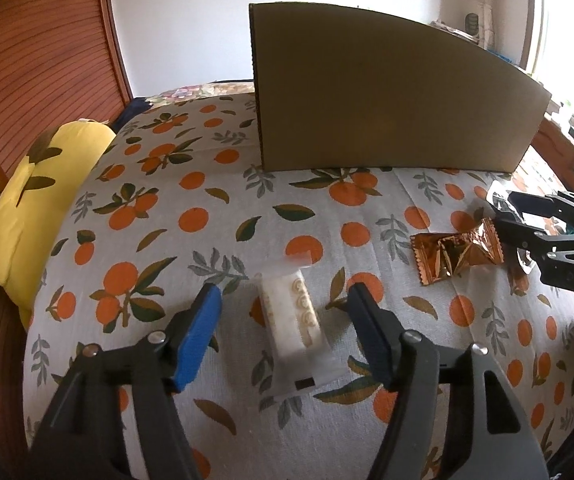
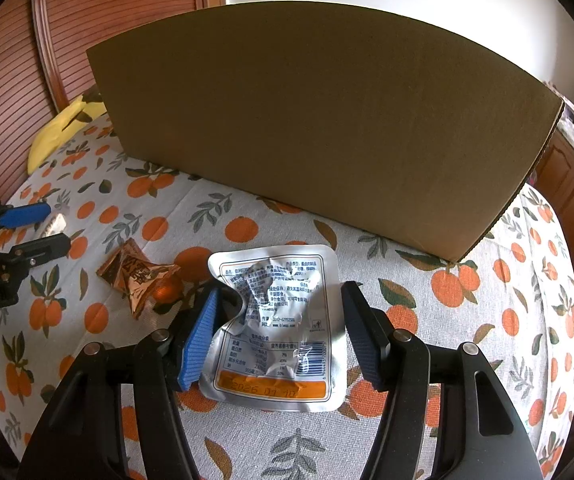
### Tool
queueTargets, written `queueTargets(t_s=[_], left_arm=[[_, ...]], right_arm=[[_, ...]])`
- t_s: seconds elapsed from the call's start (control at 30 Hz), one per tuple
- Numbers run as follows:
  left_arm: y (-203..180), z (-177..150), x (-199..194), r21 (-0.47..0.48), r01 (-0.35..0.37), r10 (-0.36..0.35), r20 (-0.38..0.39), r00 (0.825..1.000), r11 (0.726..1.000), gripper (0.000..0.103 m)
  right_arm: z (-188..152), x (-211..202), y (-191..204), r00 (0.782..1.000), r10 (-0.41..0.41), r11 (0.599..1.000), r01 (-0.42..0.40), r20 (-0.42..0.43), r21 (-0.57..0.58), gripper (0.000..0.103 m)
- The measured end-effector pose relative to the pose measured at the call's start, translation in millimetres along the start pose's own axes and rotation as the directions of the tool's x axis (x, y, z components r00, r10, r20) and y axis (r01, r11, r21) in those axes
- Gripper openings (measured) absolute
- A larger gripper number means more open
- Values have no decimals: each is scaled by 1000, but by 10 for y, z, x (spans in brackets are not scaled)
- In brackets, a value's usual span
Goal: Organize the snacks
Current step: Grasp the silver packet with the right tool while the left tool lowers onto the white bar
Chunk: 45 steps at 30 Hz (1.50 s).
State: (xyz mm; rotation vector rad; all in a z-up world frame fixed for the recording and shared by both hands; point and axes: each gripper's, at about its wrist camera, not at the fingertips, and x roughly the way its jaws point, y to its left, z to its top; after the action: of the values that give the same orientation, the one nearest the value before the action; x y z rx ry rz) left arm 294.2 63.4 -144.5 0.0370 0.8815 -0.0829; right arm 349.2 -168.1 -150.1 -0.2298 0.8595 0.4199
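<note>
Jaws spread, left gripper straddles white snack; right gripper straddles silver pouch.

Bedcover: pale grey with orange fruits and green leaves. Box: plain brown cardboard. Pouch: silver, black print, orange band. Wrapped snack: copper foil. Bar: white, cream swirls. Pillow: yellow.

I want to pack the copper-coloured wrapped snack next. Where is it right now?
The copper snack lies on the orange-print cloth, between the two grippers: left of the silver pouch in the right wrist view, in front of the cardboard box.
</note>
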Motion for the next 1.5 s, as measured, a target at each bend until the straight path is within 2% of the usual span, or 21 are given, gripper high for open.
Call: queueTargets(t_s=[0.1, 0.33, 0.53, 0.63, 0.73, 0.8, 0.9, 0.97, 1.0, 1.07, 1.1, 1.3, 1.5], left_arm=[[4, -7, -3, -14, -12, 12, -2, 1000, 1000, 71], [60, -13, 29, -53, -45, 44, -16, 999, 998, 86], [38, -15, 22, -36, -62, 62, -13, 998, 997, 86], [24, -39, 8, -33, -30, 29, -17, 999, 999, 86], [9, -57, -20, -35, -29, 28, -20, 999, 999, 85], [4, -53, -34, -34, -9, 8, -30, 1000, 999, 81], [29, -55, -71, -50, -4, 3, -21, 1000, 999, 67], [45, -52, -88, -54, -3, 2, -14, 1000, 999, 49], [47, -47, -96, -55, 4, -5, -14, 1000, 998, 45], [41, -43, -108, -51, 22, -23, -17, 1000, 998, 23], [28, -43, -117, -46, 35, -35, -20, 999, 998, 19], [-87, -77, -201, -10, 79, -80, -16, 997, 997, 19], [-179, -52, -418, -1, 111, -111, 33, 993, 994, 19]], right_arm=[[1, 2, 2, 1000, 0, 1000, 0, 0, 0, 62], [-3, 1, 0, 1000, 0, 1000, 0, 1, 0, 62], [-6, 1, 2, 1000, 0, 1000, 0, 1, 0, 62], [-8, 1, 3, 1000, 0, 1000, 0, 1, 0, 62], [-9, 0, 3, 1000, 0, 1000, 0, 1, 0, 62], [-8, 3, 4, 1000, 0, 1000, 0, 1, 0, 62], [-7, 3, 2, 1000, 1, 1000, -1, 1, 1, 62], [-10, 0, 3, 1000, 1, 1000, -1, 1, 1, 62], [-9, 1, 5, 1000, 0, 1000, 0, 1, 1, 62], [-9, 1, 1, 1000, 0, 1000, 0, 1, 1, 62], [-8, 3, 2, 1000, 0, 1000, 0, 1, 0, 62], [-9, 3, -5, 1000, 1, 1000, -1, 1, 0, 62], [-5, -1, -6, 1000, 1, 1000, -1, 2, 1, 61]])
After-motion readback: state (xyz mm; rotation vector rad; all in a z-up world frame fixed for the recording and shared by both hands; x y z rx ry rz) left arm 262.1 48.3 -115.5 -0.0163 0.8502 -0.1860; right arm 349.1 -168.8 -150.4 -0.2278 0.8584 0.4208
